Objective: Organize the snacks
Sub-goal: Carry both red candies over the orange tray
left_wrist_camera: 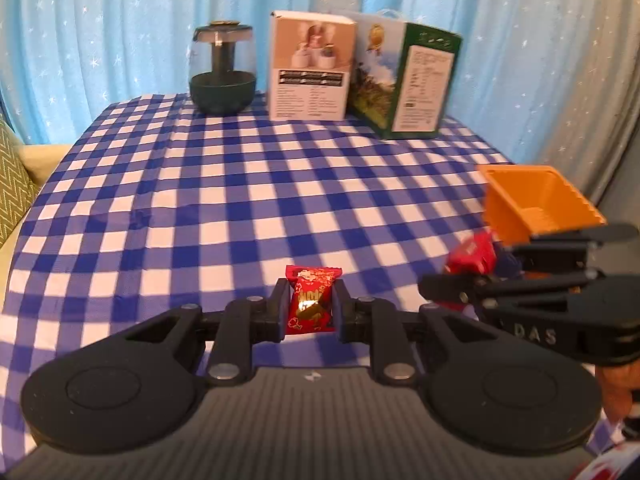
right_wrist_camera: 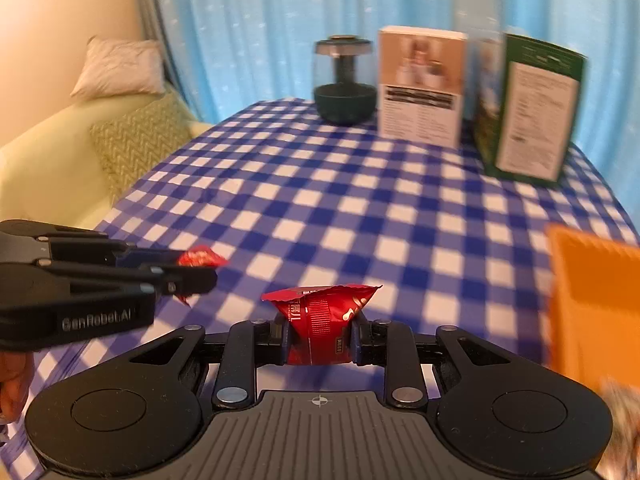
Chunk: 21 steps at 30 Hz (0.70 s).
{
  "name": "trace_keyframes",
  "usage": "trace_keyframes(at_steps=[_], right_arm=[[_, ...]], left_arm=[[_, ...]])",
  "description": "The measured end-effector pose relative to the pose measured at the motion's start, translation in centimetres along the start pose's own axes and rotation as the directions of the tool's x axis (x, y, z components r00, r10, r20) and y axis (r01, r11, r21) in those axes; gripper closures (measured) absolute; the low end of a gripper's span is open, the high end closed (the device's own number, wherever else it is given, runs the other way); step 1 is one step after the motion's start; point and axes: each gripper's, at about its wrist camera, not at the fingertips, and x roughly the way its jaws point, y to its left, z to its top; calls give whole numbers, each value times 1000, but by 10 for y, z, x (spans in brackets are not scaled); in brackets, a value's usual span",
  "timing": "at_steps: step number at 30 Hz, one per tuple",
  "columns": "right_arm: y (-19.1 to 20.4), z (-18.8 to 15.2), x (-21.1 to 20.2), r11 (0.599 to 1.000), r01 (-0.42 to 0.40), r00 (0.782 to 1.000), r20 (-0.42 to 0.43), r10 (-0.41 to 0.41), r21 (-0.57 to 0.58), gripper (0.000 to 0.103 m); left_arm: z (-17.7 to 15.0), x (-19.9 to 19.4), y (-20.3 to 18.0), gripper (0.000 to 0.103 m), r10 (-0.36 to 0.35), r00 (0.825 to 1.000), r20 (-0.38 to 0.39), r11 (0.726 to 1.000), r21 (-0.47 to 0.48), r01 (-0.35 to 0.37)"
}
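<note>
- Red foil with gold print wraps the small snack packet (left_wrist_camera: pixel 310 300) that is pinched between the two pads of the left gripper (left_wrist_camera: pixel 310 306); the packet is held upright, above the blue-and-white checked tablecloth (left_wrist_camera: pixel 240 200).
- A second red snack packet with a white barcode (right_wrist_camera: pixel 320 328) is clamped between the fingers of the right gripper (right_wrist_camera: pixel 319 338), and its crimped upper edge is seen above the pads.
- Both packets are lifted off the cloth, and each gripper is closed on its own packet.
- The orange plastic bin with ribbed walls (left_wrist_camera: pixel 536 200) is seen on the right part of the table, just behind the right gripper in the left wrist view; its inside is only partly visible.
- At the far edge of the table a dark green round jar with a clear dome (left_wrist_camera: pixel 222 70), a white cardboard box with a printed photo (left_wrist_camera: pixel 310 68) and a green cardboard box (left_wrist_camera: pixel 404 76) are placed side by side.
- A light blue curtain with small white stars (left_wrist_camera: pixel 120 20) is hung behind the table.
</note>
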Motion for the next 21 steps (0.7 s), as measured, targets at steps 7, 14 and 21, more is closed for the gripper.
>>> trace_keyframes(at_steps=[7,14,21], right_arm=[[-11,-45,-59,995,49,999,-6,-49,85,75],[-27,-84,-115,976,105,995,-21,-102,192,75],[-47,-113,-166,936,183,983,-50,-177,301,75]], left_arm=[[-31,-32,-39,84,-9,1000,12,1000,-26,9],[-60,-66,-77,84,-49,999,16,998,-26,49],[-81,-103,-120,84,-83,996,28,994,-62,84]])
